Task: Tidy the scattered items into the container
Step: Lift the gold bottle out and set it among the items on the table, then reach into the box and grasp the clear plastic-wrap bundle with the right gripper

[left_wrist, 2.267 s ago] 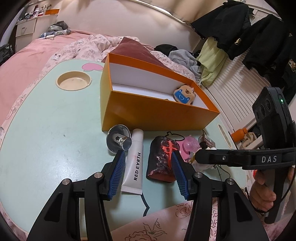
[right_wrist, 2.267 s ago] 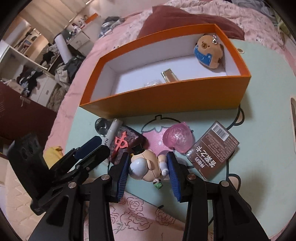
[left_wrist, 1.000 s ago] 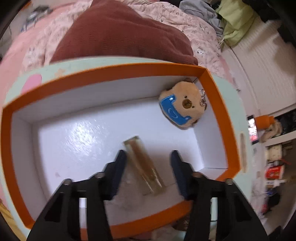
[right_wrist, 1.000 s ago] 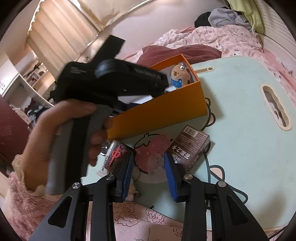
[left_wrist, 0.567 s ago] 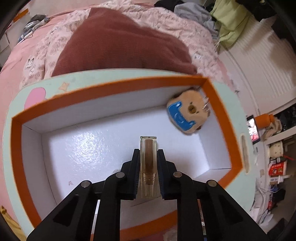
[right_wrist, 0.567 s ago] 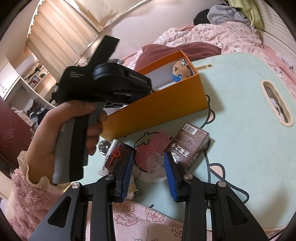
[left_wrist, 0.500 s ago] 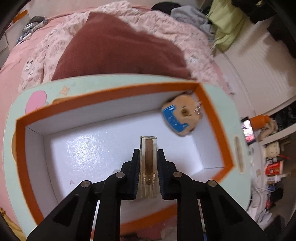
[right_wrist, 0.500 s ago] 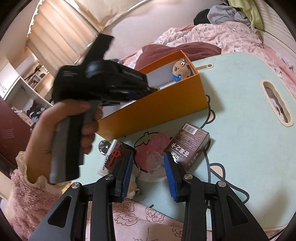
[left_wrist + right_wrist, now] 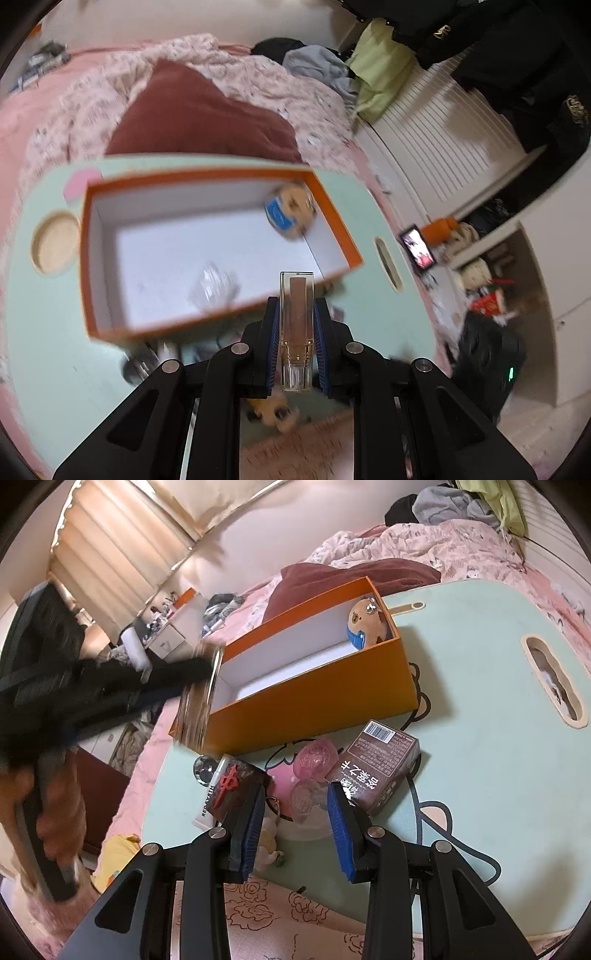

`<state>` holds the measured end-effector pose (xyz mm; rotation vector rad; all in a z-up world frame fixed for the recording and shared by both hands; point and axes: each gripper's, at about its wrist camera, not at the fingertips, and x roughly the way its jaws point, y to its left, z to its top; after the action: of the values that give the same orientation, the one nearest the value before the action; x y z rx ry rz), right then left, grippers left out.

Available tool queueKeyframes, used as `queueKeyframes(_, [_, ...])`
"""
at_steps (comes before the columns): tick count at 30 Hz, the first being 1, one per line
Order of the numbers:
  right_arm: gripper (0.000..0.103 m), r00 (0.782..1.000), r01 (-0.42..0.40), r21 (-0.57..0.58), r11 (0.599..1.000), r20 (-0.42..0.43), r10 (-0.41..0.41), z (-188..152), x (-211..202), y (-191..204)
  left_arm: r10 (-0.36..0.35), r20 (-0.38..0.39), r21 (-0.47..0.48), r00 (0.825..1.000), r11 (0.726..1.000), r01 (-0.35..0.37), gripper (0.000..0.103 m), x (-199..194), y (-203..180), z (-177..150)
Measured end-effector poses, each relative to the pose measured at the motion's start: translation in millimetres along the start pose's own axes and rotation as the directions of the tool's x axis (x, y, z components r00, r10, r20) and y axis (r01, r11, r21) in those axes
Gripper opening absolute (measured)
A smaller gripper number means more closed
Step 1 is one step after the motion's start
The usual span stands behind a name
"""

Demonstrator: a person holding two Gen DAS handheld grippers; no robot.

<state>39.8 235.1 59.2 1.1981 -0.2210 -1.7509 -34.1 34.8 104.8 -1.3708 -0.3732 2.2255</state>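
Left gripper [image 9: 296,334]: clamped tight on a clear bottle [image 9: 296,325] with amber-brown contents, blue pads pressed to both its sides, bottle standing up along the fingers and poking out past the tips.
Where the left gripper hangs: in the air above the near wall of the orange box [image 9: 110,325]; the frame is smeared with motion blur.
Right gripper [image 9: 295,821]: jaws apart, nothing between the pads, held low over the scattered pile at the table's [image 9: 480,720] near edge.
Left gripper from the right camera: a dark blur at far left [image 9: 92,690], the bottle a brownish streak [image 9: 197,701] against the box's left end.
Orange box: open-topped, white inside, sitting on the mint-green table [image 9: 55,332].
Inside the box: a tan plush keychain with a blue patch [image 9: 290,218] tucked in the far right corner, and a crumpled clear wrapper [image 9: 212,290] on the floor near the front wall.
Plush from the right camera: head up against the box's right end [image 9: 367,624].
Still on the table: a brown carton with a barcode [image 9: 376,764], touching the right fingertip; a pink translucent ball [image 9: 317,757] just beside it; a dark mahjong-tile pouch with a red character [image 9: 232,782] at the left finger.
Under the pouch: a white RED EARTH tube [image 9: 208,801], with a shiny round cap [image 9: 205,770] next to it.
Near edge: a small figurine [image 9: 267,843], mostly hidden behind the left finger.
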Motion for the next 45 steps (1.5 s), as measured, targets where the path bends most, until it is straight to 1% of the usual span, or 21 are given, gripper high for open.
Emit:
queueKeyframes(5, [0.034,1.000,0.002,-0.014,1.000,-0.007,-0.003,-1,0,1,-0.017,-0.021,-0.043,1.000,0.999,0.016,0.018,16,15,-32])
queueKeyframes(8, [0.034,1.000,0.001,-0.021,1.000,-0.019,-0.002,-1,3,0,0.004,-0.035,-0.048,0.999,0.999,-0.005,0.018,27,21,-41])
queueKeyframes(11, [0.034,1.000,0.000,-0.024,1.000,-0.025,-0.001,-2,3,0,0.002,-0.013,-0.065,1.000,0.998,-0.003,0.019,29,25,-46])
queueKeyframes(14, [0.034,1.000,-0.003,-0.029,1.000,-0.031,0.002,-2,3,0,-0.005,0.065,-0.086,0.998,0.996,0.011,0.033,20,29,-49])
queueKeyframes(15, [0.034,0.999,-0.004,-0.032,0.999,-0.035,0.003,-2,3,0,-0.027,0.089,-0.086,0.996,0.996,0.034,0.042,15,29,-51])
queueKeyframes(17, [0.034,0.999,-0.005,-0.036,0.999,-0.042,0.004,-2,3,0,-0.044,0.129,-0.085,0.991,0.995,0.055,0.054,7,29,-54])
queueKeyframes(20, [0.034,0.999,-0.008,-0.043,0.999,-0.050,0.006,0,3,0,-0.028,0.249,-0.085,0.968,0.995,0.050,0.062,-12,30,-66])
queueKeyframes(23, [0.034,0.999,-0.005,-0.070,0.997,-0.042,0.002,10,-1,5,0.031,0.369,-0.114,0.929,0.993,0.012,0.067,-26,37,-81])
queueKeyframes(27, [0.035,0.999,0.014,-0.124,0.992,-0.045,-0.020,46,-13,23,0.071,0.438,-0.179,0.896,0.984,0.009,0.067,-35,49,-102])
queueKeyframes(29, [0.035,0.991,0.043,-0.136,0.990,-0.120,-0.059,72,-9,36,0.088,0.474,-0.211,0.876,0.977,0.016,0.067,-41,55,-109])
queueKeyframes(30, [0.036,0.978,0.033,-0.124,0.992,-0.202,-0.058,88,-1,42,0.089,0.488,-0.222,0.868,0.975,0.025,0.067,-42,58,-111])
queueKeyframes(31, [0.036,0.954,0.018,-0.110,0.994,-0.296,-0.050,102,10,49,0.088,0.491,-0.229,0.867,0.973,0.031,0.067,-43,60,-112])
queueKeyframes(32, [0.036,0.918,0.001,-0.095,0.996,-0.394,-0.038,116,26,57,0.087,0.491,-0.233,0.867,0.972,0.034,0.067,-42,62,-112])
queueKeyframes(33, [0.037,0.895,0.001,-0.096,0.995,-0.444,-0.044,125,38,63,0.083,0.493,-0.234,0.866,0.971,0.040,0.067,-43,63,-112])
queueKeyframes(34, [0.037,0.873,0.027,-0.122,0.992,-0.481,-0.083,134,52,70,0.080,0.494,-0.235,0.866,0.971,0.044,0.067,-43,64,-113])
queueKeyframes(35, [0.037,0.846,0.085,-0.175,0.981,-0.508,-0.164,142,71,77,0.078,0.496,-0.235,0.865,0.971,0.047,0.067,-42,64,-114])
queueKeyframes(37, [0.037,0.815,0.155,-0.229,0.961,-0.520,-0.255,146,94,81,0.070,0.497,-0.239,0.865,0.969,0.059,0.067,-42,68,-115])
queueKeyframes(38, [0.037,0.793,0.178,-0.253,0.951,-0.535,-0.291,146,106,81,0.066,0.497,-0.241,0.865,0.968,0.065,0.067,-42,70,-114])
queueKeyframes(41, [0.037,0.725,0.171,-0.269,0.948,-0.617,-0.306,137,141,79,0.061,0.487,-0.252,0.871,0.965,0.074,0.067,-40,73,-114])
queueKeyframes(43, [0.037,0.701,0.176,-0.244,0.954,-0.649,-0.295,134,157,76,0.057,0.485,-0.253,0.873,0.964,0.077,0.067,-39,74,-114])
queueKeyframes(45, [0.038,0.676,0.201,-0.259,0.945,-0.661,-0.325,127,169,74,0.057,0.483,-0.250,0.874,0.965,0.076,0.067,-39,74,-113])
